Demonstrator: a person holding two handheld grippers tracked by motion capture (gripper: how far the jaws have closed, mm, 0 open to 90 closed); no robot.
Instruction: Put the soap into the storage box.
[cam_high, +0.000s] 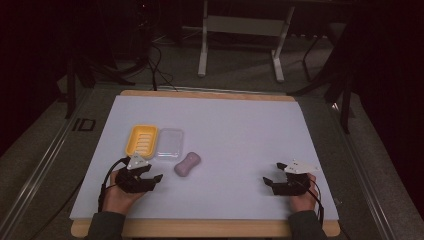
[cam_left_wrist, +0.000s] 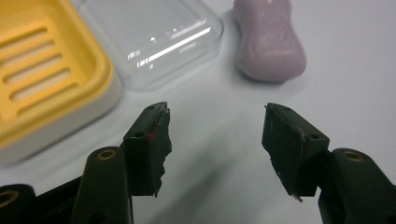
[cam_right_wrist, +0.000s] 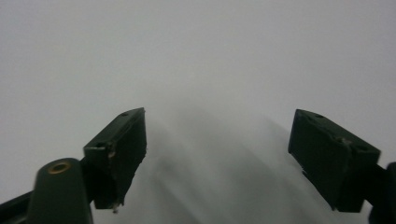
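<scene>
Dark floor, cables and a metal frame lie behind the pale bench (cam_high: 225, 125), whose white top carries three things grouped at its left side. Nearest the left gripper (cam_high: 150, 181) is the purple soap bar (cam_high: 187, 164), lying flat and apart from everything else, just ahead and to the right of that gripper's jaws. Those jaws stand open with nothing between them, and in the left gripper view they point at bare bench just short of the soap bar (cam_left_wrist: 270, 39), which suggests a reach for it is being lined up. Beyond it, the yellow soap dish (cam_high: 141, 140) sits with its slotted tray facing up, and the clear lid (cam_high: 169, 142) lies beside it, touching or nearly so. With the lid off, the dish looks ready to receive the soap. The right gripper (cam_high: 272, 182) rests well apart at the bench's right side, jaws open and empty over bare surface, probably waiting its turn.
</scene>
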